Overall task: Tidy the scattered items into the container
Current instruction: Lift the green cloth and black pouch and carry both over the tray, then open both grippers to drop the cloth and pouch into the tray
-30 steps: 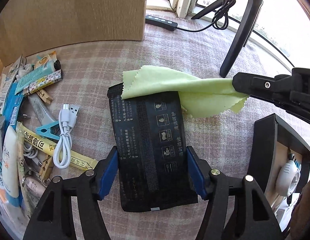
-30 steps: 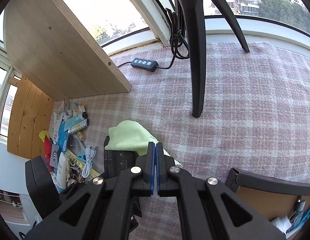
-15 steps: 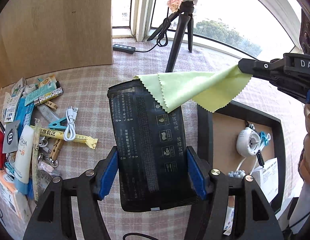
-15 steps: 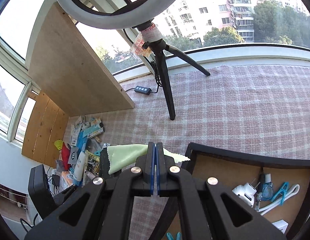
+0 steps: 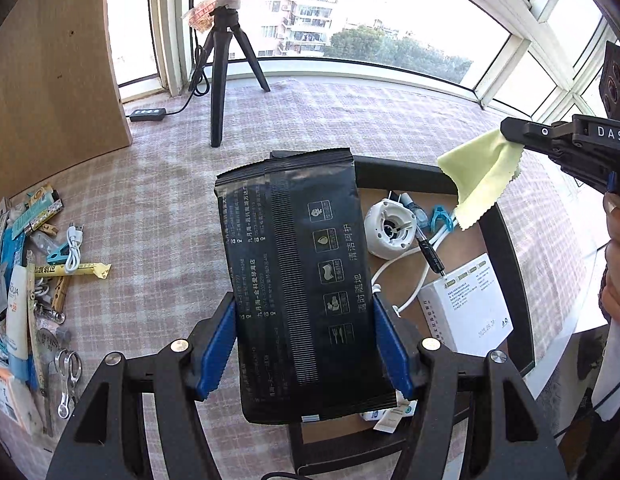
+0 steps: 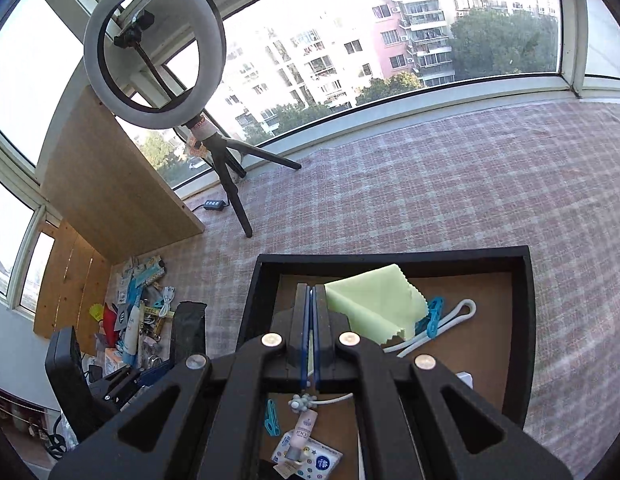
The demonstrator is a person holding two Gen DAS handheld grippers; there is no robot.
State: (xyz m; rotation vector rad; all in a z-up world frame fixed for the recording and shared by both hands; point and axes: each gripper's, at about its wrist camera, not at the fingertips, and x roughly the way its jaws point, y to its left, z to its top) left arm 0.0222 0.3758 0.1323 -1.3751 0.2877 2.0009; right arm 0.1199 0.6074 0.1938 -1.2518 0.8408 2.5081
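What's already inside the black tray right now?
In the black tray: a white round gadget, white cable, blue clips, white box, small tube and packet. The held green cloth and black pack hide the rest.

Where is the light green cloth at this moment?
The light green cloth hangs from the shut jaws of the right gripper, above the black tray. In the right wrist view it hangs over the blue clip and white cable.

A glossy black foil packet [image 5: 302, 280] is gleaming; a matt yellow-green cloth [image 6: 375, 304] is hanging soft over woven checked fabric [image 6: 429, 184].
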